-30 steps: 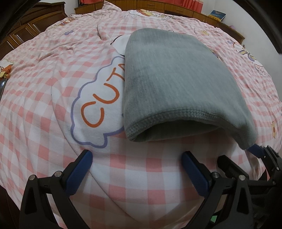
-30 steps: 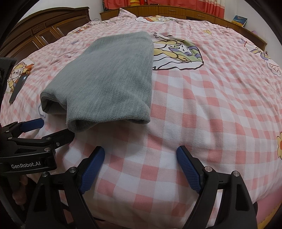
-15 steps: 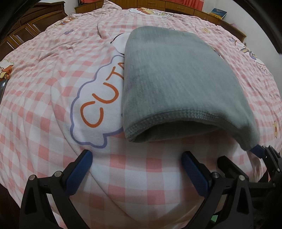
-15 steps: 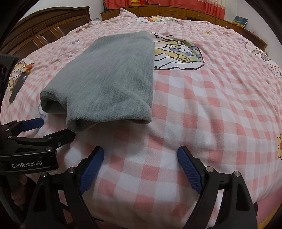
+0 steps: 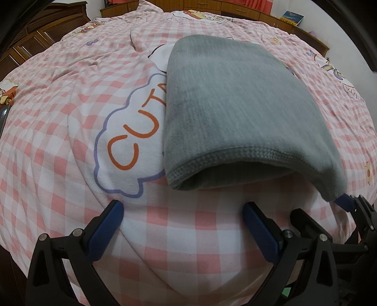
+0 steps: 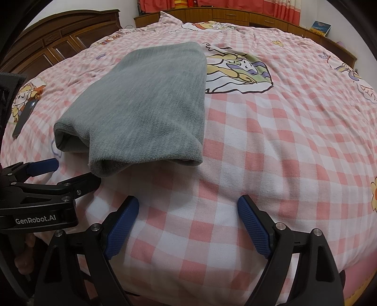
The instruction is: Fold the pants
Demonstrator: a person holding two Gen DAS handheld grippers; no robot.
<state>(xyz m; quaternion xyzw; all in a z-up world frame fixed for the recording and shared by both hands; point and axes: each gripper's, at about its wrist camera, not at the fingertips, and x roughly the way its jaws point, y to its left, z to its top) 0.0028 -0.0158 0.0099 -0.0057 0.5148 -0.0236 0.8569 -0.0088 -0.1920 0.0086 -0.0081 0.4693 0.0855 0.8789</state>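
Note:
Grey pants (image 5: 238, 113) lie folded into a thick rectangle on the pink checked bedspread (image 5: 59, 122); their stitched hem faces me and gapes a little. My left gripper (image 5: 183, 211) hovers open just in front of that hem, nothing between its blue pads. In the right wrist view the same pants (image 6: 150, 106) lie to the upper left. My right gripper (image 6: 186, 207) stands open over bare bedspread (image 6: 282, 153), below and right of the pants' near corner. The left gripper (image 6: 70, 174) shows at the left edge, close to that corner.
A dark phone (image 6: 24, 115) lies on the bed at the far left. A dark wooden wardrobe (image 6: 61, 44) stands behind the bed on the left. A low wooden cabinet (image 6: 235, 16) runs along the back wall with a book (image 6: 320, 27) on it.

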